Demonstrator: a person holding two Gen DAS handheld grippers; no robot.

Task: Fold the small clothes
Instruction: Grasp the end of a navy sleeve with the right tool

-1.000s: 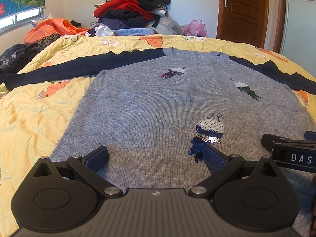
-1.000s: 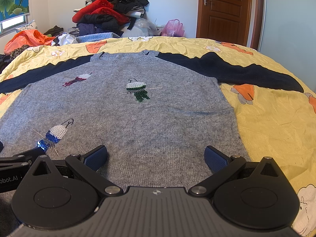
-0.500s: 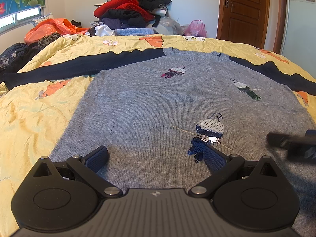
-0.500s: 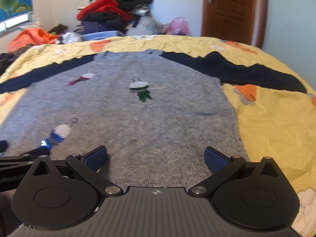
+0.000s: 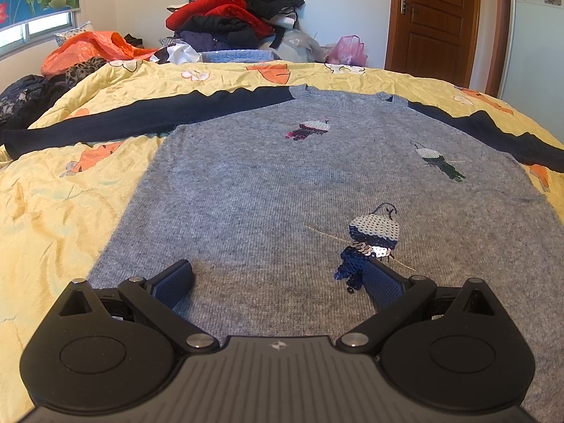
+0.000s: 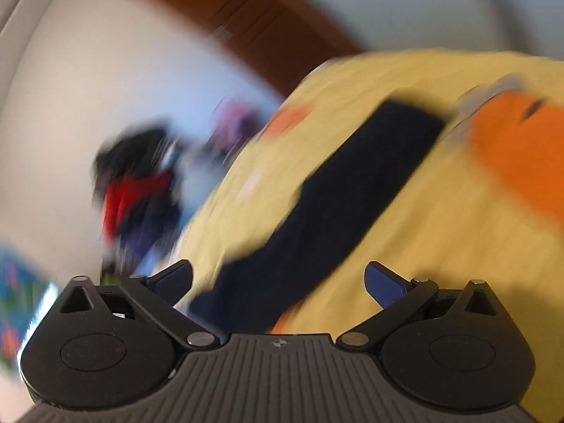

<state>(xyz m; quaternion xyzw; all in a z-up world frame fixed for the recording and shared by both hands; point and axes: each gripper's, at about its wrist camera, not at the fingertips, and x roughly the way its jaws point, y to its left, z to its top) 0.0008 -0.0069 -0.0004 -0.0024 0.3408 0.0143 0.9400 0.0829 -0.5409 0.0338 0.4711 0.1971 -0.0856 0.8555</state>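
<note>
A grey knit sweater (image 5: 268,190) with dark navy sleeves and sequin figures lies flat, front up, on the yellow bedspread (image 5: 53,211). Its left sleeve (image 5: 141,116) stretches out to the left. My left gripper (image 5: 278,278) is open and empty, low over the sweater's hem. My right gripper (image 6: 278,278) is open and empty. Its view is blurred and tilted and shows the sweater's right navy sleeve (image 6: 335,204) running away from between the fingers across the bedspread (image 6: 423,246).
A heap of red, black and dark clothes (image 5: 229,24) is piled at the far side of the bed, with an orange bag (image 5: 88,49) at the far left. A brown door (image 5: 433,21) stands at the back right.
My right gripper has swung fast to the right and rolled, from the sweater's hem to over the right sleeve. It has left the left wrist view. The left gripper has stayed still.
</note>
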